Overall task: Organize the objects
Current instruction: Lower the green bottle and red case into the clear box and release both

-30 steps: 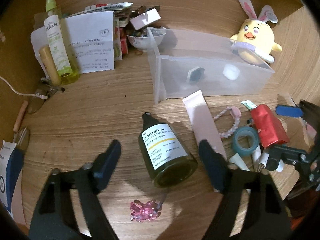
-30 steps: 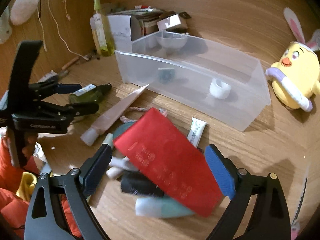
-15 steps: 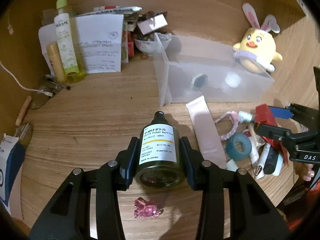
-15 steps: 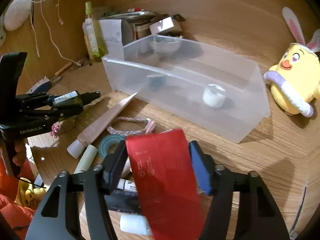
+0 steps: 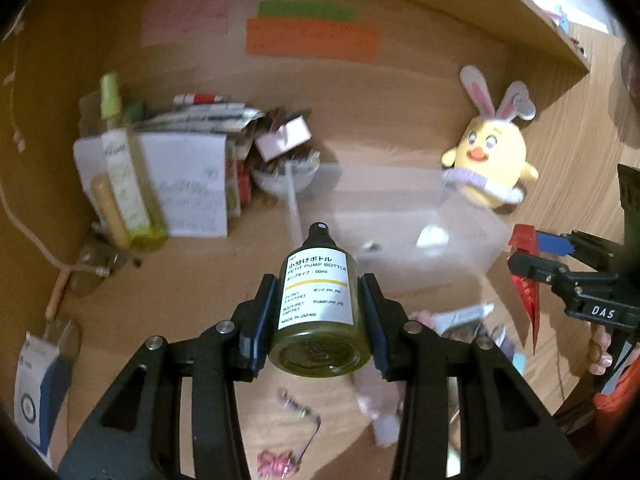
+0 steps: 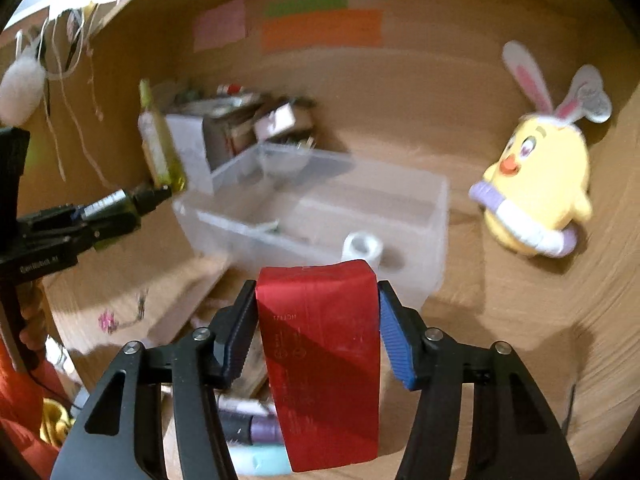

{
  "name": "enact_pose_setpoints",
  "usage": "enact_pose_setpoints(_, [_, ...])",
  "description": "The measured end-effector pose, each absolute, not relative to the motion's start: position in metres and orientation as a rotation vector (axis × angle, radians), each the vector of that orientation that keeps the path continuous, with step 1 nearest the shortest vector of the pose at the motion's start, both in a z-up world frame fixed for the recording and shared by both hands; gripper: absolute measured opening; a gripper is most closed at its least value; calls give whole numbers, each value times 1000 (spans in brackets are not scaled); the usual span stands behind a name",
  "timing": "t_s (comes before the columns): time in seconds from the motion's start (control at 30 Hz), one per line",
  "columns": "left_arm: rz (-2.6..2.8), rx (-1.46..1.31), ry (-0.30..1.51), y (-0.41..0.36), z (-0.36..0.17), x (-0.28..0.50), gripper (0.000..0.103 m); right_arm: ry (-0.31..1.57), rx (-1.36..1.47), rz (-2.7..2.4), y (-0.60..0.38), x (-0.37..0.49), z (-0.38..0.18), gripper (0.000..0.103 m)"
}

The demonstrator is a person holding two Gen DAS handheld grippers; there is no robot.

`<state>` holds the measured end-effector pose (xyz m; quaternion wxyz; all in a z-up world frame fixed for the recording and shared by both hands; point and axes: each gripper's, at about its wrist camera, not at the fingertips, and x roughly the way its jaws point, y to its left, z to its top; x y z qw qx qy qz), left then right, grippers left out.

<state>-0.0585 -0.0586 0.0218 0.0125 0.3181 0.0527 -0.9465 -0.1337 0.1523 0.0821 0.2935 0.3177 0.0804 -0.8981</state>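
We see a yellow plush chick [image 5: 490,162] with rabbit ears standing on the wooden counter [image 5: 192,280] at the right. Pink, green and orange sticky notes [image 5: 312,40] hang on the back wall. A white pompom [image 6: 20,88] dangles at the upper left.

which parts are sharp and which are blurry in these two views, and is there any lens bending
Left wrist view: the green pump bottle and left gripper are sharp, the desk clutter and clear bin smeared. Right wrist view: the red packet and right gripper are crisp, the plush chick blurred. Both views bow at the edges.
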Motion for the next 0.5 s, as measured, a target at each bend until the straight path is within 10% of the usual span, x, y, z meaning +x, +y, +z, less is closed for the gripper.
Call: enact_pose_setpoints(0.5, [-2997, 1037, 135, -46, 44, -139, 41, 235, 647, -2535, 127, -195, 147, 54])
